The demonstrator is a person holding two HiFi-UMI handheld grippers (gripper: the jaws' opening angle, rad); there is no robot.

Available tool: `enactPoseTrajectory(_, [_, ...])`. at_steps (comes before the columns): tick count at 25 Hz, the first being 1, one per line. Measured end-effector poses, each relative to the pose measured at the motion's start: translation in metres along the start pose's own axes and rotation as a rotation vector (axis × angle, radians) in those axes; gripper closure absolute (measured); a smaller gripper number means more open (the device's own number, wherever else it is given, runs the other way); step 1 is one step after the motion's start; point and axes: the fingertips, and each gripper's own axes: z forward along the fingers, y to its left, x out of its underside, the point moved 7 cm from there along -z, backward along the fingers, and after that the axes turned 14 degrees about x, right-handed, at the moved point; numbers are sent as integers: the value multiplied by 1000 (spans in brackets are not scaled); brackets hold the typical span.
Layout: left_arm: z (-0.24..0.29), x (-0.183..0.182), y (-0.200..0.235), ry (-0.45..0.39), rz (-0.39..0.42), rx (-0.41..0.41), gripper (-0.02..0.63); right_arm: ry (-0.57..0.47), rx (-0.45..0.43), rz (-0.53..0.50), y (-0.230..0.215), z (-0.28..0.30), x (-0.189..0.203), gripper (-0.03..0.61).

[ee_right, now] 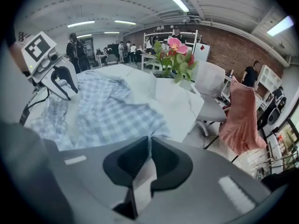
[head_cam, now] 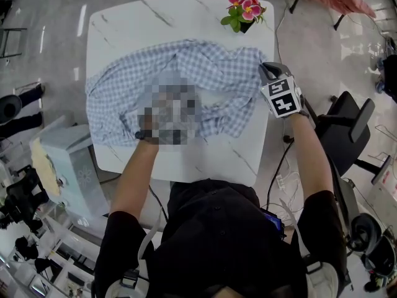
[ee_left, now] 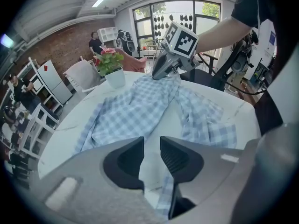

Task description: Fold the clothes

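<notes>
Checked shirt lay sideways; right gripper jaws clamped its right edge, left gripper jaws its near hem.

I can't read a single word, number or brand name anywhere. The cube on the right claw shows only black-and-white square marker patterns.

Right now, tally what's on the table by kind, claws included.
Checked shirt: 1
Potted flower: 1
Claws: 2, left claw and right claw
Total: 4
</notes>
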Motion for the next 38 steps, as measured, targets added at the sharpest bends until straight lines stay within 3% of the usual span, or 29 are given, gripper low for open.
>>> enactPoseTrajectory(10, [8, -18, -5, -8, 53, 10, 495, 75, 141, 9, -55, -16, 46, 549])
enactPoseTrajectory(19, [10, -23, -8, -13, 77, 29, 492, 52, 218, -78, -69, -6, 41, 549])
enactPoseTrajectory(21, [6, -21, -9, -14, 68, 20, 492, 18, 203, -43, -68, -10, 33, 526])
enactPoseTrajectory(24, [0, -16, -10, -20, 51, 5, 492, -6, 141, 15, -60, -18, 26, 424])
enactPoseTrajectory(26, [-2, -12, -13, -21, 44, -3, 492, -20, 128, 22, -53, -25, 26, 404])
enactPoseTrajectory(32, [-11, -5, -33, -42, 38, -6, 492, -54, 107, 34, -18, -64, 33, 399])
enactPoseTrajectory(38, [-16, 2, -57, -58, 56, 15, 492, -27, 48, -16, 40, -87, 50, 399])
